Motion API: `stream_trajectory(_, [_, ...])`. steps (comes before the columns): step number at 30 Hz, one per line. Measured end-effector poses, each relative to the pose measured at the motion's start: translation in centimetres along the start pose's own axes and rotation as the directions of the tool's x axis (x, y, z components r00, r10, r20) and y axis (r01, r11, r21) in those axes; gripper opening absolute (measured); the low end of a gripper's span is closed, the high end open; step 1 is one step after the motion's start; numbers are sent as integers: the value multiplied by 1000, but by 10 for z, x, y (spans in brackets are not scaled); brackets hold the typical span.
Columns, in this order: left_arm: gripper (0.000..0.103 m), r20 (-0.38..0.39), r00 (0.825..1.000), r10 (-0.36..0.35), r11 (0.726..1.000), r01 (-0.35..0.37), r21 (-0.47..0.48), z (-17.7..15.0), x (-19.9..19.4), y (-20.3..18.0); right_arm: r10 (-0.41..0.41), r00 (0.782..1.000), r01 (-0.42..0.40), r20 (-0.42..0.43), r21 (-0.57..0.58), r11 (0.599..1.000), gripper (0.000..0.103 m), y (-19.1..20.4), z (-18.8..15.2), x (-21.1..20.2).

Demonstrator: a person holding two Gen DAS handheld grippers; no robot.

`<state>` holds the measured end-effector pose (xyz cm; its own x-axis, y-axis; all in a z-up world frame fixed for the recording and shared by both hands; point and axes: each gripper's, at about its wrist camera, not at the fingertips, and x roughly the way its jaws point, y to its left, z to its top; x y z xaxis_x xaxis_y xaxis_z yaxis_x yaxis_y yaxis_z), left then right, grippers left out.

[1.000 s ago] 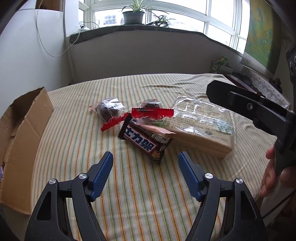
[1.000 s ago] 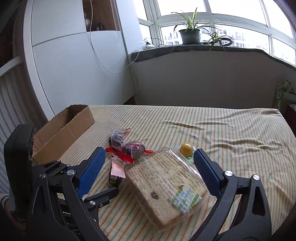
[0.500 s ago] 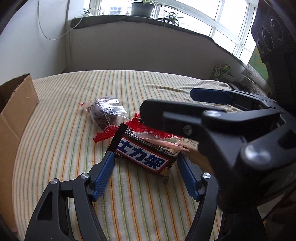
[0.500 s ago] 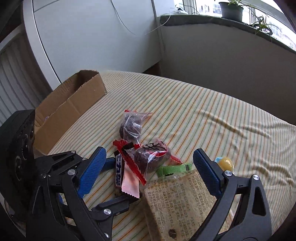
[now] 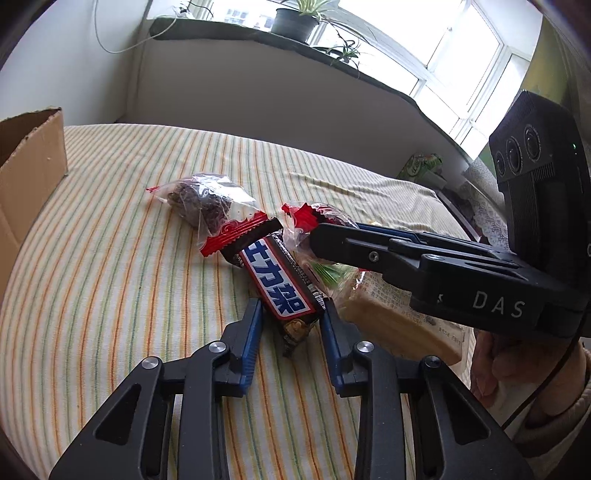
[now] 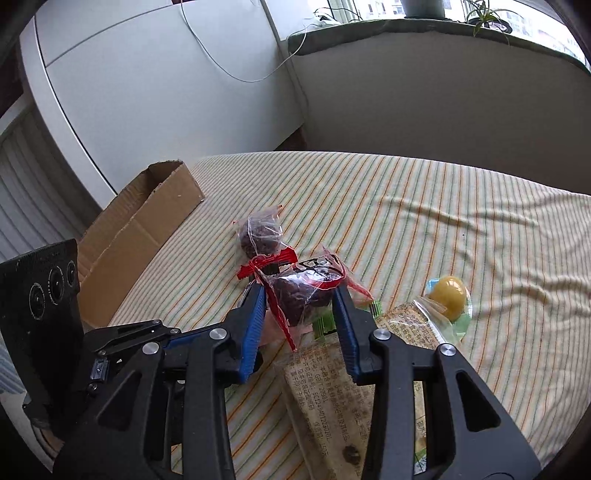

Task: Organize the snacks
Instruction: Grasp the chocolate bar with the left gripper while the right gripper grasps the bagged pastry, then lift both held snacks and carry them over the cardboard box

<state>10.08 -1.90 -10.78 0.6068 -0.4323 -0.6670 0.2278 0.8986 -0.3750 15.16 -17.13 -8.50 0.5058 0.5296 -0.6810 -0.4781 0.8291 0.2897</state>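
Observation:
A brown chocolate bar with blue lettering (image 5: pixel 280 288) lies on the striped cloth. My left gripper (image 5: pixel 291 317) is shut on its near end. A clear packet with a dark round snack (image 6: pixel 301 291) sits between my right gripper's pads, and my right gripper (image 6: pixel 300 301) is shut on it. A second such packet (image 5: pixel 201 201) lies just behind; it also shows in the right wrist view (image 6: pixel 258 234). A large flat packet of crackers (image 6: pixel 332 387) lies under the right gripper. A small yellow jelly cup (image 6: pixel 448 293) sits at its far right corner.
An open cardboard box (image 6: pixel 144 225) stands at the left edge of the round table (image 6: pixel 461 221); it also shows in the left wrist view (image 5: pixel 29 155). A low wall with potted plants (image 5: pixel 295 14) runs behind. A green packet (image 5: pixel 423 166) lies beyond the table.
Both grippers moved forward and down onto the pile and closed: the left on the chocolate bar, the right on the near dark-snack packet.

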Motion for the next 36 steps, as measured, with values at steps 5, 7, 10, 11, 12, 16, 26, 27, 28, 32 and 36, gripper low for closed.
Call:
stream_trajectory(5, [27, 38, 999, -27, 1000, 27, 0, -5, -15, 5, 8, 997, -9, 75, 13, 1000, 39, 5, -5, -20])
stream_trajectory(7, [27, 42, 999, -25, 1000, 25, -6, -5, -17, 6, -5, 994, 3, 105, 14, 1000, 39, 7, -7, -30])
stream_trajectory(10, [27, 67, 997, -47, 999, 48, -16, -7, -23, 8, -19, 988, 17, 153, 16, 1000, 39, 11, -11, -45])
stream_trajectory(11, [27, 73, 996, -43, 999, 44, -15, -8, -25, 8, -23, 986, 20, 163, 21, 1000, 39, 12, -13, -50])
stream_trajectory(12, [27, 76, 996, -42, 999, 43, -11, -8, -27, 8, -27, 984, 23, 174, 27, 999, 39, 12, -16, -55])
stream_trajectory(16, [27, 78, 996, -39, 999, 40, -8, -12, -32, 8, -66, 976, 58, 207, 47, 997, 39, 13, -33, -71])
stream_trajectory(26, [27, 167, 983, -77, 997, 76, 9, -3, -64, -4, -100, 944, 92, 314, 38, 995, 39, 26, -42, -120])
stream_trajectory(27, [27, 184, 980, -79, 997, 76, 25, 1, -70, -10, -101, 939, 96, 329, 30, 995, 39, 29, -40, -128])
stream_trajectory(28, [27, 202, 976, -81, 996, 74, 43, 5, -77, -15, -103, 933, 102, 345, 22, 995, 39, 33, -39, -136])
stream_trajectory(32, [27, 282, 955, -90, 992, 61, 111, 12, -114, -34, -107, 915, 117, 388, -2, 993, 39, 50, -35, -158])
stream_trajectory(36, [27, 332, 937, -106, 988, 62, 141, 14, -137, -44, -108, 909, 126, 403, -18, 992, 39, 66, -37, -169])
